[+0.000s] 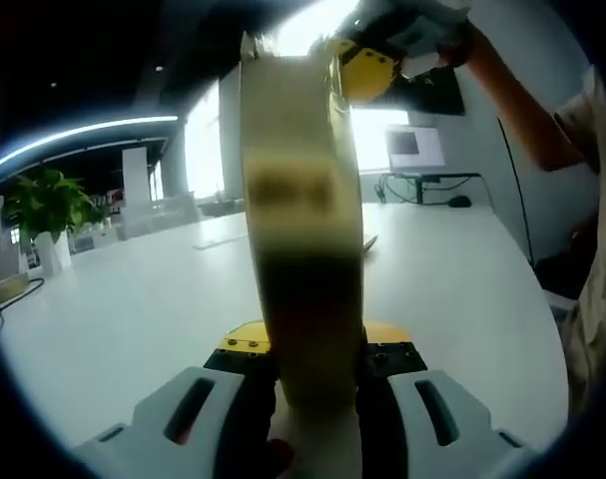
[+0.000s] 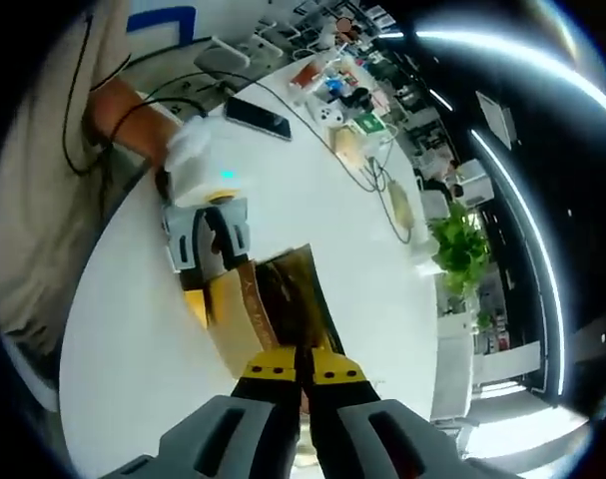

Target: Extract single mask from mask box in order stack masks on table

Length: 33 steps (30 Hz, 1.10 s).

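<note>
In the left gripper view the mask box (image 1: 303, 249) stands on edge between the jaws of the left gripper (image 1: 312, 384), which clamp its lower end above the white table (image 1: 133, 309). The right gripper (image 2: 301, 371) sits at the box's top edge, its jaws pressed together; whether they pinch a mask cannot be told.

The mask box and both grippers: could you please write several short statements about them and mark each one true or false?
1. The left gripper clamps the mask box. True.
2. The mask box lies flat on the white table. False: it is held up above the table.
3. The right gripper has its jaws spread wide. False: the jaws are closed together at the box's top.
4. A green potted plant stands on the table. True.
5. A dark phone lies on the table. True.
</note>
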{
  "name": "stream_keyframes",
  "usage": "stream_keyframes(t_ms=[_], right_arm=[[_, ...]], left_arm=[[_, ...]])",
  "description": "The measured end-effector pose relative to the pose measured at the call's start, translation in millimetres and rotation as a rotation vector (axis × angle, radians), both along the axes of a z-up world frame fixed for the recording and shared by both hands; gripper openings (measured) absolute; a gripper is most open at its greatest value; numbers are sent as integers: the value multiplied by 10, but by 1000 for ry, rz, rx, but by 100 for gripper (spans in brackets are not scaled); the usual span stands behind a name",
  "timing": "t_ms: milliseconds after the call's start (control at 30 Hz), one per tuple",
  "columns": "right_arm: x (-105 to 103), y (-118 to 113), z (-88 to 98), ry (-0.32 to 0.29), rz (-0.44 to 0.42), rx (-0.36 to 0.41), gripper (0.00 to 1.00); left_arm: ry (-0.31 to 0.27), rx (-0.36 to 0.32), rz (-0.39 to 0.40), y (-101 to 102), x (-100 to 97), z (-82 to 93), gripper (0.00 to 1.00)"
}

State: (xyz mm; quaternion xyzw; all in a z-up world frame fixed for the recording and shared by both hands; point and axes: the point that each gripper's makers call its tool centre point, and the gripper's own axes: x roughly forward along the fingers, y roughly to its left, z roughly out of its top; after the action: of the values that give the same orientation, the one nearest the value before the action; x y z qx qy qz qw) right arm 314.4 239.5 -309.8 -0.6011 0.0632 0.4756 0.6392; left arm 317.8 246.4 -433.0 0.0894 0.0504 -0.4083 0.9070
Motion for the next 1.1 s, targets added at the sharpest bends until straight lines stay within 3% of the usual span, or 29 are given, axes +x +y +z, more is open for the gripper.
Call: stream_keyframes(t_ms=[400, 433, 767, 1100], right_arm=[[7, 16, -38, 21, 12, -76, 0], [9, 5, -62, 38, -27, -50, 0], [34, 19, -15, 1, -37, 14, 0], [59, 11, 258, -38, -45, 109, 0]], left_arm=[[-1, 1, -2, -3, 2, -1, 21], [0, 1, -1, 5, 9, -4, 21], [5, -4, 0, 9, 11, -3, 21], [6, -4, 1, 3, 4, -2, 21]])
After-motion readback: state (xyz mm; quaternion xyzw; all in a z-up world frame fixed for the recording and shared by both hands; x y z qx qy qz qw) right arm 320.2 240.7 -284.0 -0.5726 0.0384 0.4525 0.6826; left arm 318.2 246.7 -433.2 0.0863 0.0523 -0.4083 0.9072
